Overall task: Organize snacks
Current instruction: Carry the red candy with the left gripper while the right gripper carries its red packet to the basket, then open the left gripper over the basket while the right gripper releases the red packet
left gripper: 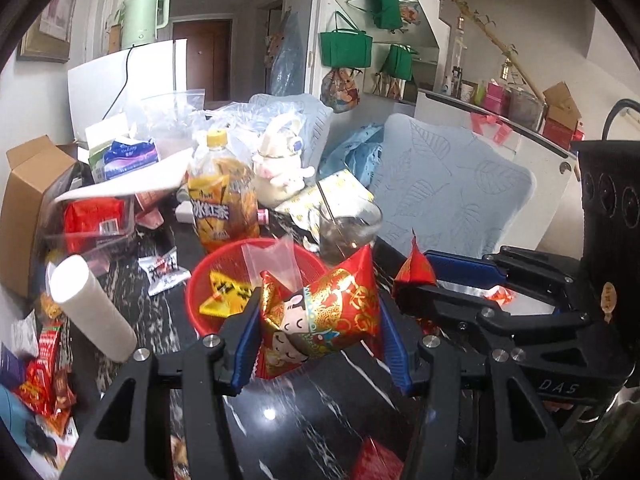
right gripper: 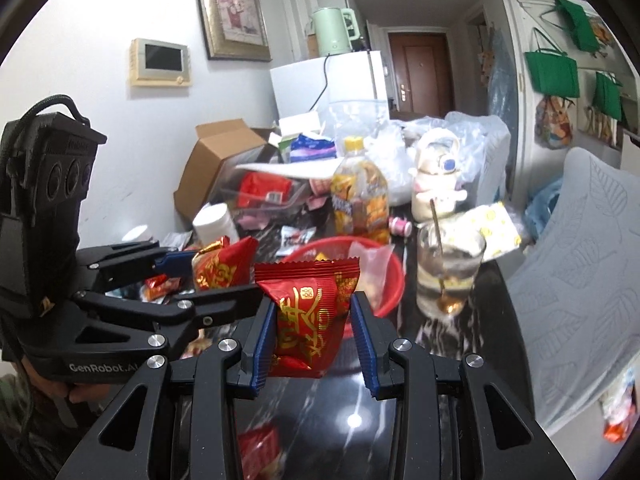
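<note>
Leftmost on the dark marbled counter (left gripper: 304,412) lie loose red packets (left gripper: 42,376), a white roll (left gripper: 94,308) tipped on its side, and a clear box (left gripper: 86,224) holding a red pack. Just right of these, the left claw (left gripper: 318,330) is clamped on a puffy red and gold snack bag with a cartoon face (left gripper: 320,316), lifted clear of the counter just near of the red basket (left gripper: 222,276), which holds a yellow packet (left gripper: 226,294). Behind the basket stands an iced tea bottle (left gripper: 222,196), with a glass and spoon (right gripper: 448,272) to its right. Further right, the right claw (right gripper: 312,320) is clamped on a plain red snack bag with gold writing (right gripper: 308,308), also off the counter beside the basket (right gripper: 384,280).
</note>
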The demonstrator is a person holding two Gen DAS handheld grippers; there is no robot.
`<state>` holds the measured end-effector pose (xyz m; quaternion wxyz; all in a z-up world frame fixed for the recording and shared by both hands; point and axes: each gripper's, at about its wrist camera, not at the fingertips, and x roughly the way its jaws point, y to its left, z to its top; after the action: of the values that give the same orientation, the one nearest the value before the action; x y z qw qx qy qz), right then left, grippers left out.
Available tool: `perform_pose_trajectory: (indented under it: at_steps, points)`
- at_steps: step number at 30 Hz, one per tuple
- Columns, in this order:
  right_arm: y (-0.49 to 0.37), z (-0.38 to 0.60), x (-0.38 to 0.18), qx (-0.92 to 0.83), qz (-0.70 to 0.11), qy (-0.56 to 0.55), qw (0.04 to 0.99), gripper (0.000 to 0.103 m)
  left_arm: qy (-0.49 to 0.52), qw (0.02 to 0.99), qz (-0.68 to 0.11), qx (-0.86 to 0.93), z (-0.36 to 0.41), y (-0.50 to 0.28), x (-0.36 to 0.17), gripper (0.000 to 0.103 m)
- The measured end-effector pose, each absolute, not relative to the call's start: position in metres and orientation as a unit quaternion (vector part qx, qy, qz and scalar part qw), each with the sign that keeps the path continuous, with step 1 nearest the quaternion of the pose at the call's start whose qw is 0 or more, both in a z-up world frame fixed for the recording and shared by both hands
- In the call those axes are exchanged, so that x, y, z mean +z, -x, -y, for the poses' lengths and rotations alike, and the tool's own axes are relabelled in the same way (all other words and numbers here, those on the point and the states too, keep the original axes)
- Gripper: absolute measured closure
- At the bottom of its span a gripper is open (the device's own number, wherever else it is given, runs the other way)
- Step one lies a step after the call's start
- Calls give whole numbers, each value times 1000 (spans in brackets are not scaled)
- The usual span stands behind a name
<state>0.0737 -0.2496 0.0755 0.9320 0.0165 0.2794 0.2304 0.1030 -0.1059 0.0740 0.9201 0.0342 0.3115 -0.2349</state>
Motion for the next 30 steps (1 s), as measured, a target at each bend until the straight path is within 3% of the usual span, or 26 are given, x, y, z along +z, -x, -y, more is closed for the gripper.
perform_pose_trajectory:
  at_steps: [12,30]
  points:
    - [-142,245,63,247,-274,-17,929,67,-34,928,-306,-210,99,-165,70,51]
    - [-189,240,-3,228,-333,-31,915,67,-37,903,-391,-174,93,-216,-11,51]
